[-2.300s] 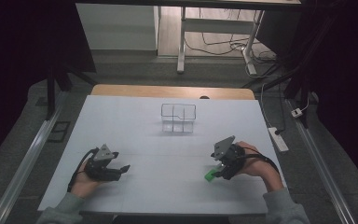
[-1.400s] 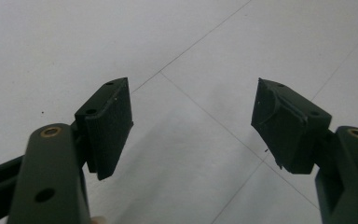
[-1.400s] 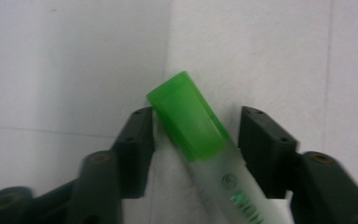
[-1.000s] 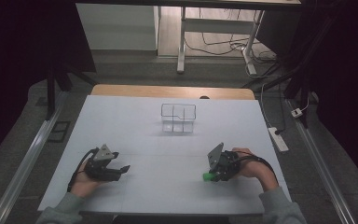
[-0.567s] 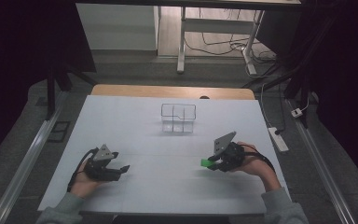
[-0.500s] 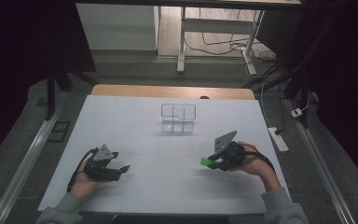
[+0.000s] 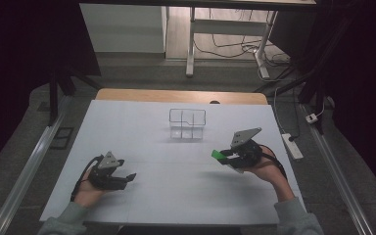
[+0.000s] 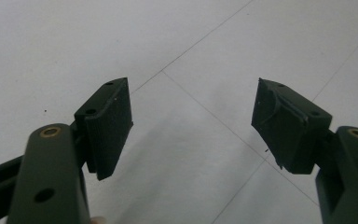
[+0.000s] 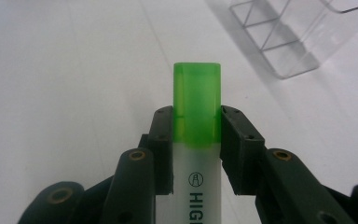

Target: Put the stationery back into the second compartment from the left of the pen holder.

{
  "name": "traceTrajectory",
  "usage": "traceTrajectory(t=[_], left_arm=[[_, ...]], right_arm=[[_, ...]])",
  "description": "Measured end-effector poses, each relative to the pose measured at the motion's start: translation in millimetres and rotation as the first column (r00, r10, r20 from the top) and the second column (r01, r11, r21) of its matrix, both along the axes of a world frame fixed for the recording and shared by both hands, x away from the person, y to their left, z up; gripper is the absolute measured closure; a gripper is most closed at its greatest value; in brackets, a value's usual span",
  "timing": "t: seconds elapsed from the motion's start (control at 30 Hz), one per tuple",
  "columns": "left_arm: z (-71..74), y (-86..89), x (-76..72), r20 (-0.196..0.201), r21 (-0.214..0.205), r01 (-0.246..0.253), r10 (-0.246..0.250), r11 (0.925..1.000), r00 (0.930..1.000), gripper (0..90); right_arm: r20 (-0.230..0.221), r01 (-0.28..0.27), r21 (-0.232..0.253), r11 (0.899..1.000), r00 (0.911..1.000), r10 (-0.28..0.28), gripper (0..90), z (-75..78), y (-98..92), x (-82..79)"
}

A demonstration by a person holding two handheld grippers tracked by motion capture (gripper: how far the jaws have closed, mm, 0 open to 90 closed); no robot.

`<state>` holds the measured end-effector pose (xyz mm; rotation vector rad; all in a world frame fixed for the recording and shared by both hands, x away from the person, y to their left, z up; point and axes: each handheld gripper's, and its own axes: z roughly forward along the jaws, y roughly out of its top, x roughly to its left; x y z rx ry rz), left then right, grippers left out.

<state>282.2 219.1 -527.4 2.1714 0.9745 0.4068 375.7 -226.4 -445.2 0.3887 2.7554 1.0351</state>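
Your left gripper [image 7: 122,178] rests low over the white table [image 7: 176,196], near its front left corner, with your left hand [image 7: 90,188] behind it. In the left gripper view, its two black pads [image 8: 105,126] stand wide apart with bare table between them, so it is released and grasps nothing. Thin seam lines cross the table under it.

Toward the middle and farther back, a clear plastic organizer [image 7: 187,124] with several compartments stands upright on the table. It is well apart from both of your grippers. In the right gripper view the same organizer [image 9: 289,37] shows at the upper right, beyond the marker's tip.

On the right, your right gripper [image 7: 225,157] is clenched on a green highlighter [image 7: 219,155]. From above, the green cap pokes out to the left of the jaws, and the gripper sits above the table rather than on it, in front of and to the right of the organizer. Your right hand [image 7: 259,164] wraps the gripper body from behind. In the right gripper view, the highlighter [image 9: 196,121] runs straight along the jaws: both pads press on it from either side just where the green cap meets the pale barrel, and the cap sticks out past the fingertips [image 9: 235,126]. Black letters are printed on the barrel, partly cut off at the bottom edge.
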Motion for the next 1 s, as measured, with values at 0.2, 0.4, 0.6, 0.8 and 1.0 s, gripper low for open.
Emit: traceTrajectory(t=[0.2,0.4,0.6,0.8,1.0], left_arm=[[-0.1,-0.1,0.0,0.0,0.002,0.001,-0.001,1.0,1.0,28.0],[-0.2,-0.2,0.0,0.001,0.001,0.003,-0.003,1.0,1.0,28.0],[-0.3,-0.6,0.1,0.001,0.003,0.003,-0.003,1.0,1.0,28.0],[-0.2,-0.7,0.0,0.002,0.004,0.002,-0.002,1.0,1.0,27.9],[0.9,-0.3,-0.8,0.007,0.0,-0.001,0.001,1.0,1.0,27.9]], right_arm=[[0.017,0.062,0.047,0.997,0.9979,-0.063,66.2,3.4,-0.1,0.8],[0.046,0.131,0.115,0.985,0.9895,-0.137,66.2,9.2,-2.8,0.6],[0.06,0.187,0.174,0.967,0.978,-0.2,66.2,16.2,-7.2,-0.2],[0.082,0.211,0.235,0.949,0.9683,-0.236,66.2,22.4,-9.7,-2.1],[0.117,0.224,0.278,0.934,0.9573,-0.264,66.2,28.5,-6.0,-2.0]])
